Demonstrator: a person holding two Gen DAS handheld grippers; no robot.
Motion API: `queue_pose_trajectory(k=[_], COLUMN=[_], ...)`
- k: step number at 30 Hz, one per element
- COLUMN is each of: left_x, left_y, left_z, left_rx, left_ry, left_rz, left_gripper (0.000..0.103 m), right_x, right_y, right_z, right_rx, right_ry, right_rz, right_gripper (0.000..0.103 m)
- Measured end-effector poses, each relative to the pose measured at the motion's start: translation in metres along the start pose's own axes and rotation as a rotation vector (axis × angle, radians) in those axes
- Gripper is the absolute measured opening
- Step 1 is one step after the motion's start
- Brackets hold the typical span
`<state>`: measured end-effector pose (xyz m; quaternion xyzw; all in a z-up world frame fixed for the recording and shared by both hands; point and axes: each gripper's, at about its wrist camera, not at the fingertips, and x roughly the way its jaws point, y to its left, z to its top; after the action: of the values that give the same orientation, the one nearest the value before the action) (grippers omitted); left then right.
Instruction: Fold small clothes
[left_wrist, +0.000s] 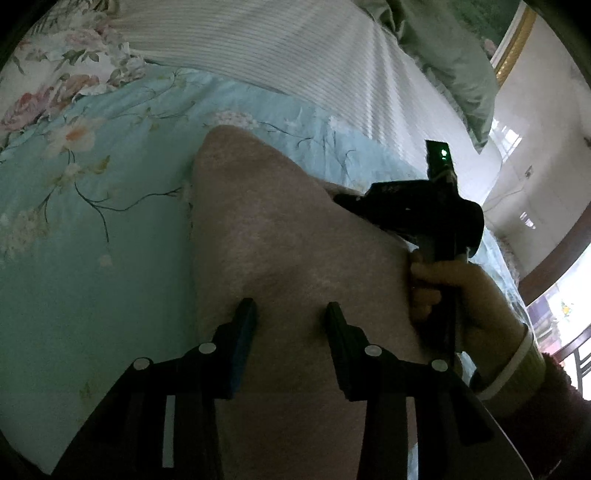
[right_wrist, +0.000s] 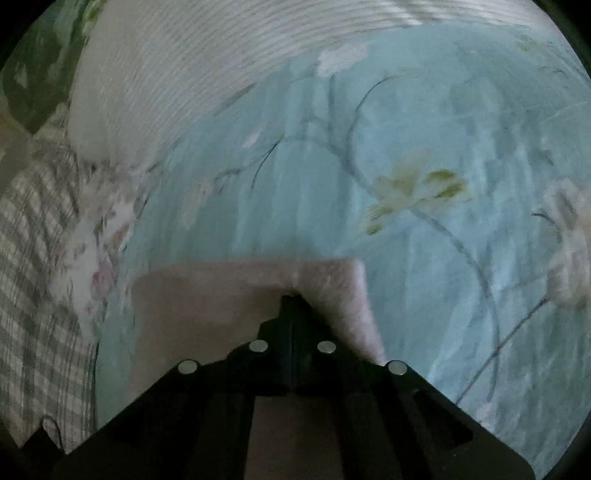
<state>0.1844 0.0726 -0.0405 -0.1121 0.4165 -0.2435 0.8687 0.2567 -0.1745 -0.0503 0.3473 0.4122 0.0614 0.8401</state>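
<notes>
A fuzzy pink garment lies on a bed with a pale blue floral bedspread. The left gripper hovers over it, jaws apart. The right gripper has jaws clenched on the garment's far edge. No readable writing.

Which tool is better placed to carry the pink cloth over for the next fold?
Probably the right tool. Its fingers are shut on the edge of the pink cloth near a corner, so it can pull that edge across. The left tool is open above the cloth and grips nothing.
</notes>
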Motion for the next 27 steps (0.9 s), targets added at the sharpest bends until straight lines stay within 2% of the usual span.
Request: queue_pose_trajectory(k=[6, 7, 10, 12, 16, 19, 21, 22, 25, 26, 27], left_x=[-0.003, -0.006, -0.023, -0.036, -0.057, -0.069, -0.072, -0.069, -0.041, -0.034, -0.036], left_y=[0.001, 0.001, -0.001, -0.002, -0.01, -0.019, -0.026, -0.029, -0.03, -0.028, -0.027], left_z=[0.0, -0.001, -0.007, -0.015, -0.035, -0.053, -0.066, -0.069, -0.085, -0.089, -0.092], left_rx=[-0.019, -0.022, -0.026, -0.028, -0.005, 0.021, 0.051, 0.063, 0.102, 0.104, 0.099], left_ry=[0.002, 0.002, -0.009, -0.017, -0.028, -0.024, -0.014, -0.004, 0.107, 0.122, 0.099], left_rz=[0.01, 0.01, 0.013, -0.005, -0.045, -0.076, -0.091, -0.082, 0.043, 0.059, 0.052], left_gripper=[0.038, 0.038, 0.039, 0.038, 0.038, 0.038, 0.038, 0.038, 0.033, 0.032, 0.032], right_x=[-0.018, -0.025, -0.056, -0.083, -0.115, -0.129, -0.126, -0.124, -0.126, -0.126, -0.126], right_y=[-0.003, -0.001, 0.012, 0.017, 0.024, 0.014, 0.001, -0.005, -0.025, -0.026, -0.025], right_z=[-0.001, -0.003, -0.021, -0.046, -0.106, -0.148, -0.169, -0.176, -0.182, -0.18, -0.179], right_rx=[0.033, 0.033, -0.012, -0.062, -0.137, -0.162, -0.172, -0.17, -0.125, -0.129, -0.141], right_ry=[-0.016, -0.016, -0.012, -0.002, 0.042, 0.078, 0.103, 0.116, 0.102, 0.104, 0.106], right_rz=[-0.03, -0.007, 0.073, 0.128, 0.172, 0.148, 0.086, 0.058, 0.09, 0.087, 0.078], right_gripper=[0.0, 0.003, 0.004, 0.004, 0.004, 0.004, 0.004, 0.004, 0.001, 0.001, 0.001])
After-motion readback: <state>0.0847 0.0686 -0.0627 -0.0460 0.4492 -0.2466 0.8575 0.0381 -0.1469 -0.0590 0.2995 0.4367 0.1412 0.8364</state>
